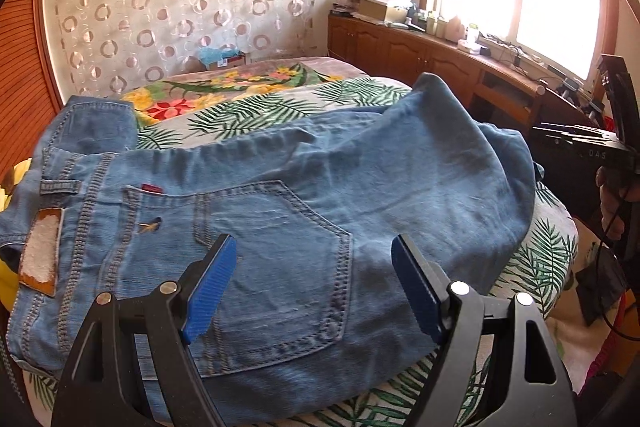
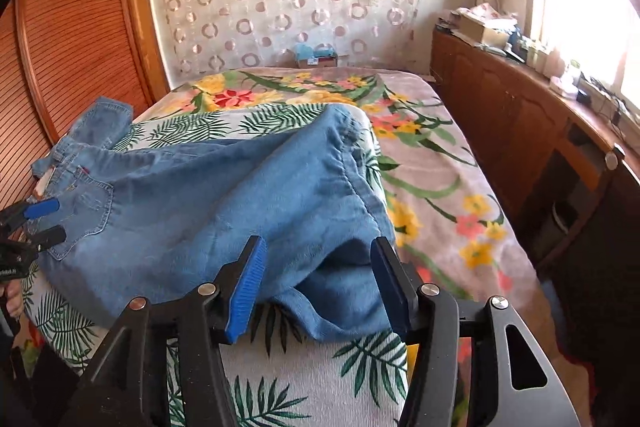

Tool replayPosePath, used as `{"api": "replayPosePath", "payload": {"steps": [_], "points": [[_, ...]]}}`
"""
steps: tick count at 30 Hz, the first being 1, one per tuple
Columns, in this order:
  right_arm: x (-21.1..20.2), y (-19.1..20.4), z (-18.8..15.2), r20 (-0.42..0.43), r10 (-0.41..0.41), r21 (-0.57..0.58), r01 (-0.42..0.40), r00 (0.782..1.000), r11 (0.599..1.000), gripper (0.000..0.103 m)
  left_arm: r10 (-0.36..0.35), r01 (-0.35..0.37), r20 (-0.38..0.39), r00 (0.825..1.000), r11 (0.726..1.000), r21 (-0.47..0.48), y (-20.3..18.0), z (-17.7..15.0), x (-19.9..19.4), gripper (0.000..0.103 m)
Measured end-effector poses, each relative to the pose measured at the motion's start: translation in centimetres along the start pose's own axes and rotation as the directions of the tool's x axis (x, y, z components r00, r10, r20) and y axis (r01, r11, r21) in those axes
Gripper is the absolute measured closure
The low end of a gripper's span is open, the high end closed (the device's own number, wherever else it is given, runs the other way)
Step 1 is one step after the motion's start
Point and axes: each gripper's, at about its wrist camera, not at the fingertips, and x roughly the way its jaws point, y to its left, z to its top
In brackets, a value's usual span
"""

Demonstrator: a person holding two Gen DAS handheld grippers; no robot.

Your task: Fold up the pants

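Blue jeans (image 1: 304,195) lie folded over on a palm-leaf cloth on the bed, waistband and back pocket (image 1: 272,251) to the left, folded legs to the right. My left gripper (image 1: 314,259) is open and empty just above the back pocket. In the right wrist view the jeans (image 2: 208,195) spread from left to centre, with a rumpled folded edge (image 2: 344,291) near me. My right gripper (image 2: 318,267) is open and empty, its jaws either side of that folded edge. The left gripper (image 2: 44,221) shows at the far left over the pocket.
The palm-leaf cloth (image 2: 304,379) covers the near part of the bed, over a floral blanket (image 2: 440,171). A wooden cabinet (image 2: 520,115) with clutter runs along the right under a bright window. A slatted wooden door (image 2: 72,39) stands left. A circle-patterned curtain hangs behind.
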Motion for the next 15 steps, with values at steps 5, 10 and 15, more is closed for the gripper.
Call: {"api": "replayPosePath", "payload": {"steps": [5,10,15], "points": [[0.7,-0.6,-0.1,-0.01,-0.002,0.056,0.003,1.0,0.998,0.047,-0.006,0.006,-0.018,1.0,1.0,0.008,-0.6,-0.4,0.7,0.023],[1.4,-0.9,0.1,-0.018,0.01,0.095,-0.008,1.0,0.995,0.047,-0.019,0.019,-0.044,0.999,1.0,-0.007,-0.5,-0.9,1.6,0.023],[2.5,-0.8,0.2,-0.041,0.014,0.133,-0.008,0.999,0.991,0.047,-0.019,0.019,-0.063,0.998,1.0,-0.01,-0.5,-1.5,2.6,0.023]]}}
